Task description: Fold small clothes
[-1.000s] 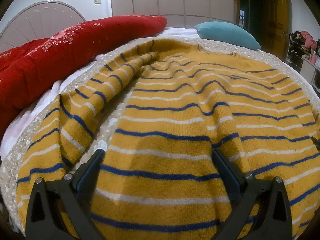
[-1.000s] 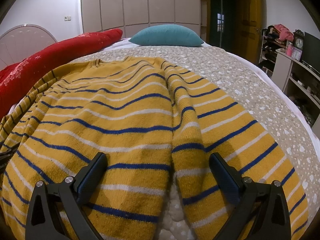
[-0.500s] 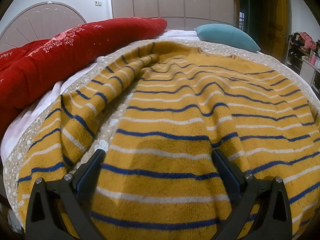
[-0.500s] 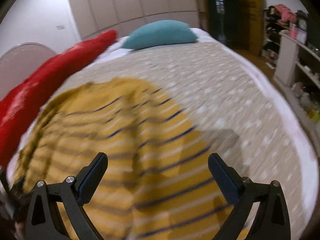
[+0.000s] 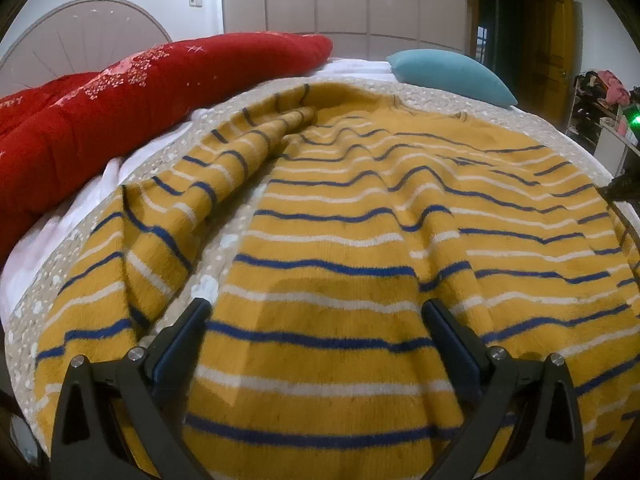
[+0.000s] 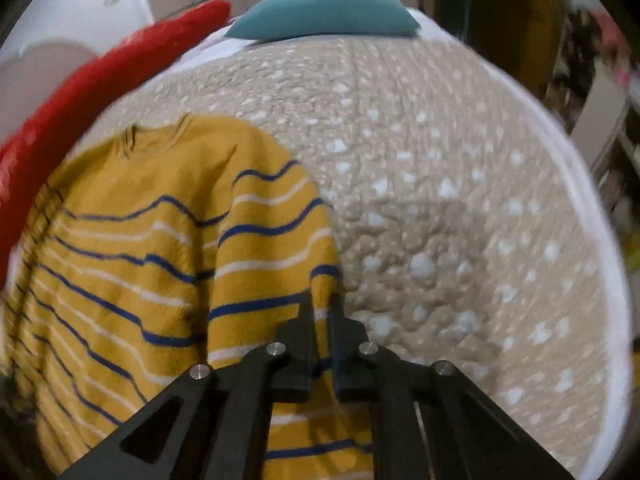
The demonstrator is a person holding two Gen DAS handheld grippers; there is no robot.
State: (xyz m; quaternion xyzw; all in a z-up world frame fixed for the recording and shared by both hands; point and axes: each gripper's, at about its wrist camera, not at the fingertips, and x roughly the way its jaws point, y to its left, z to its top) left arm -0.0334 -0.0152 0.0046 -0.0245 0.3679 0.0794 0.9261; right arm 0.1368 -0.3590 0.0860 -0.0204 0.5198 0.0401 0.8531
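A mustard-yellow sweater (image 5: 360,216) with blue and white stripes lies spread on the bed; its left sleeve (image 5: 208,184) is bunched alongside the body. My left gripper (image 5: 316,320) hovers open over the lower part of the sweater, its fingers wide apart with only flat fabric below them. In the right wrist view the sweater (image 6: 140,240) fills the left half. My right gripper (image 6: 320,308) is shut on the sweater's right edge, and a strip of striped fabric shows between its fingers.
A beige spotted bedspread (image 6: 440,200) covers the bed right of the sweater. A long red quilt (image 5: 120,96) lies along the left side and a teal pillow (image 5: 448,72) at the far end. Shelves with clutter (image 5: 600,96) stand off the bed's right side.
The right gripper swung to the right, off the sweater's middle to its right edge, tilted further down, and closed from wide open onto the fabric. The left gripper stayed where it was.
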